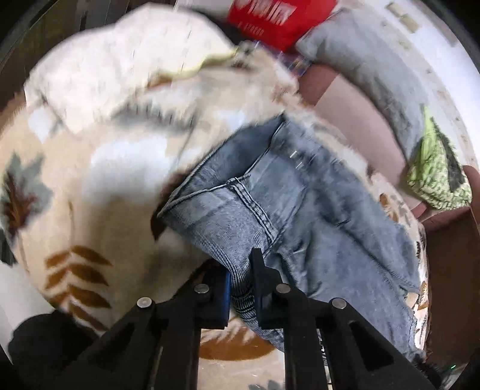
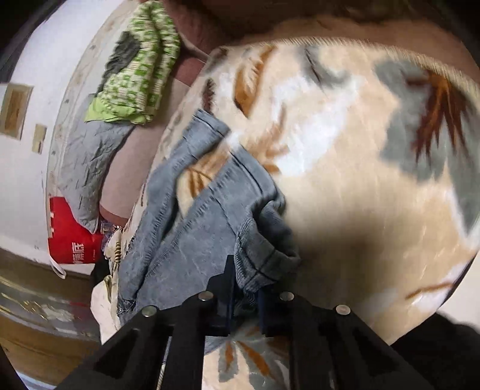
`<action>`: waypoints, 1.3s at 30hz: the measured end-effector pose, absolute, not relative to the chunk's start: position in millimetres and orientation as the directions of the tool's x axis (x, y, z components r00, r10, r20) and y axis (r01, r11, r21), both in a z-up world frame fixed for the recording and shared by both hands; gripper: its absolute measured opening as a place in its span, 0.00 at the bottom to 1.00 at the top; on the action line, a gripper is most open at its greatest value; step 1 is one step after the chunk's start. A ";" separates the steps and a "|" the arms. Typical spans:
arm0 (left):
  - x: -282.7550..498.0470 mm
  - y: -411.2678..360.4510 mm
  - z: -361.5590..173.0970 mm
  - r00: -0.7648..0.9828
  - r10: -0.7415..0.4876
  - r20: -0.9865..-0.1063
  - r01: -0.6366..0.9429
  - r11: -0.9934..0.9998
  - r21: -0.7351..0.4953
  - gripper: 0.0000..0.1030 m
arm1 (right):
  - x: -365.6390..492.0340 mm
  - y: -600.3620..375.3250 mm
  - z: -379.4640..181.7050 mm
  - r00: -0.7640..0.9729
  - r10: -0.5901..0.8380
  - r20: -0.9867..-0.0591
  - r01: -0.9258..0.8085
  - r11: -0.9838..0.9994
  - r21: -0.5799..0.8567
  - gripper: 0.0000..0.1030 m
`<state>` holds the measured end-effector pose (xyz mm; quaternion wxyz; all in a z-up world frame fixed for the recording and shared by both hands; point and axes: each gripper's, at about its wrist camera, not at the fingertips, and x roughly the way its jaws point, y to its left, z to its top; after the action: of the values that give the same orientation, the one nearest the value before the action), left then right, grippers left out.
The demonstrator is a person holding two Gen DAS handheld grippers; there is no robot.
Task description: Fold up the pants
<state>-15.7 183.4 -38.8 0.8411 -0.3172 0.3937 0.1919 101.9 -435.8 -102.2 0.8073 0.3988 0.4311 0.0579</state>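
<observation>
A pair of light blue denim pants point(image 1: 300, 210) lies bunched on a cream blanket point(image 1: 99, 186) with a leaf pattern. My left gripper point(image 1: 241, 288) is shut on the ribbed waistband edge of the pants and holds it up off the blanket. In the right wrist view the same pants point(image 2: 192, 234) hang in folds, and my right gripper point(image 2: 244, 300) is shut on another ribbed edge of them. The blanket point(image 2: 345, 186) fills the right of that view. Both views are blurred by motion.
A grey pillow point(image 1: 375, 69), a green patterned cloth point(image 1: 435, 171) and a red bag point(image 1: 270, 21) lie beyond the blanket by a white wall. They also show in the right wrist view: pillow point(image 2: 87, 168), green cloth point(image 2: 138, 66), red bag point(image 2: 69, 234).
</observation>
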 end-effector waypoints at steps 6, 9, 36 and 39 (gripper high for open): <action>-41.7 153.3 -22.9 0.654 0.088 -0.751 -0.545 0.743 -0.388 0.12 | 96.5 -449.0 -72.2 0.634 0.322 -0.703 0.231 0.788 0.570 0.10; -59.0 141.8 -41.6 0.615 0.076 -0.785 -0.557 0.747 -0.363 0.14 | 95.3 -464.3 -102.1 0.560 0.334 -0.758 0.311 0.763 0.566 0.13; 18.9 85.4 -38.8 0.609 0.177 -0.773 -0.351 0.934 -0.063 0.74 | 237.3 -424.1 -44.9 0.473 0.235 -0.849 0.073 0.950 0.303 0.67; 30.7 82.6 -43.1 0.621 0.213 -0.754 -0.335 0.942 -0.010 0.80 | 265.2 -416.7 -75.4 0.384 0.243 -0.891 0.044 0.959 0.280 0.52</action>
<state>30.7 82.6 -43.1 0.8972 -0.0748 0.4074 0.1529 265.2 -416.7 -75.4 0.8217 0.1301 0.5515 0.0603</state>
